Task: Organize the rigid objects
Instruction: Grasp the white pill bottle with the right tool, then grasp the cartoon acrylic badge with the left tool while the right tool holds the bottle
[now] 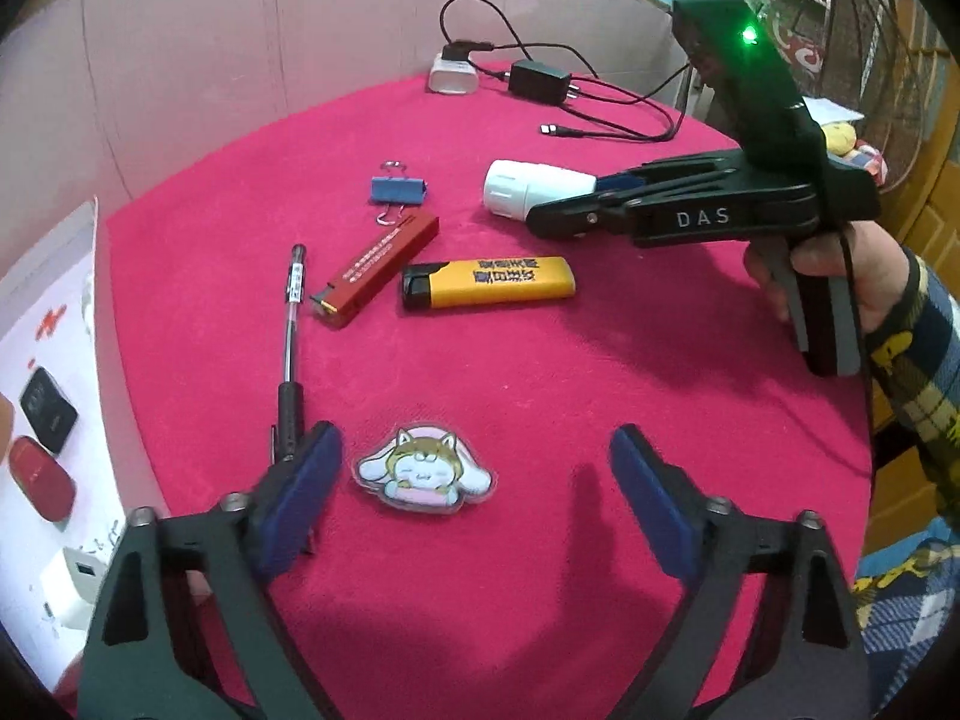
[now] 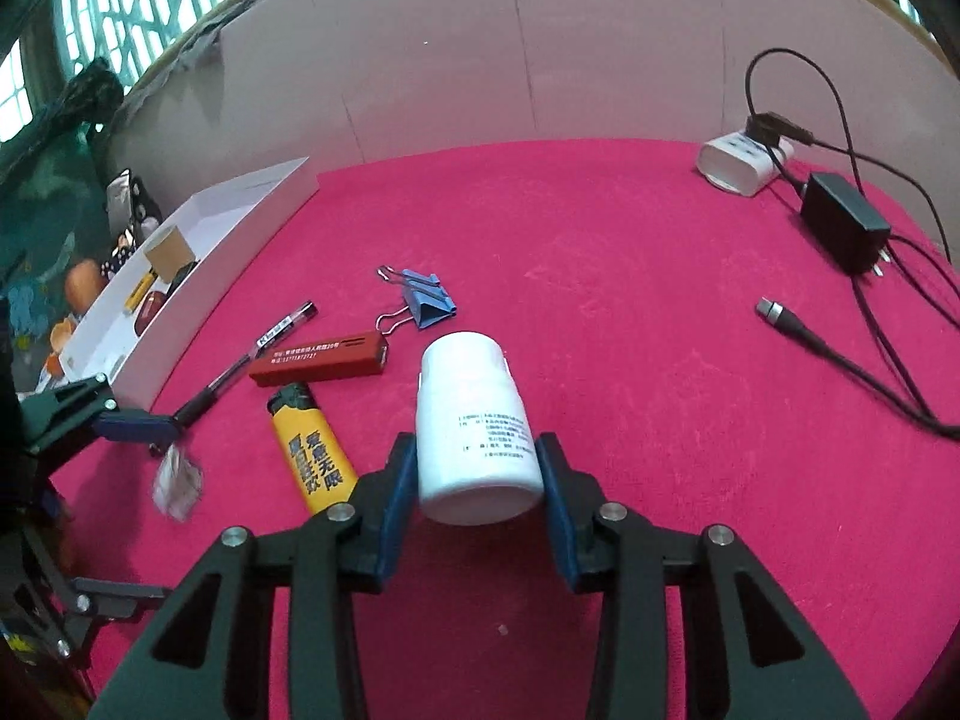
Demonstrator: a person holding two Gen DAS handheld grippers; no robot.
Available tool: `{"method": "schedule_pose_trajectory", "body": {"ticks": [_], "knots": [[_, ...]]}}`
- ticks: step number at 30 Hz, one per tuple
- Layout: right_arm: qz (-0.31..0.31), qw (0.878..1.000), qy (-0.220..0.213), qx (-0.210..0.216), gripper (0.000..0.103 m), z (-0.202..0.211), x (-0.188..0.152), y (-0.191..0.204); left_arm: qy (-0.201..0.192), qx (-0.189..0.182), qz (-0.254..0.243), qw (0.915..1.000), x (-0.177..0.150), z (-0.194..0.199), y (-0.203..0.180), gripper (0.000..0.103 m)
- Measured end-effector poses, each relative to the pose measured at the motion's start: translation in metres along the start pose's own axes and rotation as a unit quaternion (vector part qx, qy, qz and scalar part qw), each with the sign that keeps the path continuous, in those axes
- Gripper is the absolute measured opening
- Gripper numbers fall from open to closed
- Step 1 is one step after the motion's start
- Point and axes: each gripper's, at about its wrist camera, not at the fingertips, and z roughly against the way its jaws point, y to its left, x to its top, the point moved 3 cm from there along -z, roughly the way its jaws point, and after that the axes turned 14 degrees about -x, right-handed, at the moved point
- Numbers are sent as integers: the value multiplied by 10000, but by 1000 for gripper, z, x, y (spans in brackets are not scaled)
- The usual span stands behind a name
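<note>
My right gripper point(image 2: 477, 462) is shut on a white pill bottle point(image 2: 471, 420) and holds it on its side just above the red table; in the left wrist view the bottle point(image 1: 528, 187) sticks out of that gripper point(image 1: 576, 204). My left gripper point(image 1: 474, 468) is open and empty, its pads either side of a cartoon sticker point(image 1: 423, 471). On the cloth lie a yellow lighter point(image 1: 489, 282), a red lighter point(image 1: 378, 267), a black pen point(image 1: 293, 336) and a blue binder clip point(image 1: 397, 189).
A white box point(image 2: 198, 252) with several small items stands off the table's left edge. A white charger point(image 2: 741, 165), a black power adapter point(image 2: 843, 228) and cables point(image 2: 840, 348) lie at the table's far side. A pink wall stands behind.
</note>
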Motion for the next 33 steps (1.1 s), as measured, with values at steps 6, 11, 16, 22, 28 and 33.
{"method": "schedule_pose_trajectory", "body": {"ticks": [6,11,16,22,28,33], "knots": [[37,10000,-3,-59,39,-1,0,3,93,115,-100,9998,-5,-2,1,65],[9,10000,0,-62,39,0,-2,2,116,291,-142,9994,-8,-1,0,65],[2,10000,-4,-68,39,0,-2,1,86,365,-161,9992,-10,-1,-1,54],[-146,9994,-159,-268,36,7,-1,-3,0,248,-84,9997,-10,7,-5,45],[-704,9959,-524,-201,36,39,-4,-14,-400,189,-191,9988,-2,28,-22,45],[-690,9933,-915,-137,36,73,10,-4,-782,212,-224,9965,9,49,-32,45]]}}
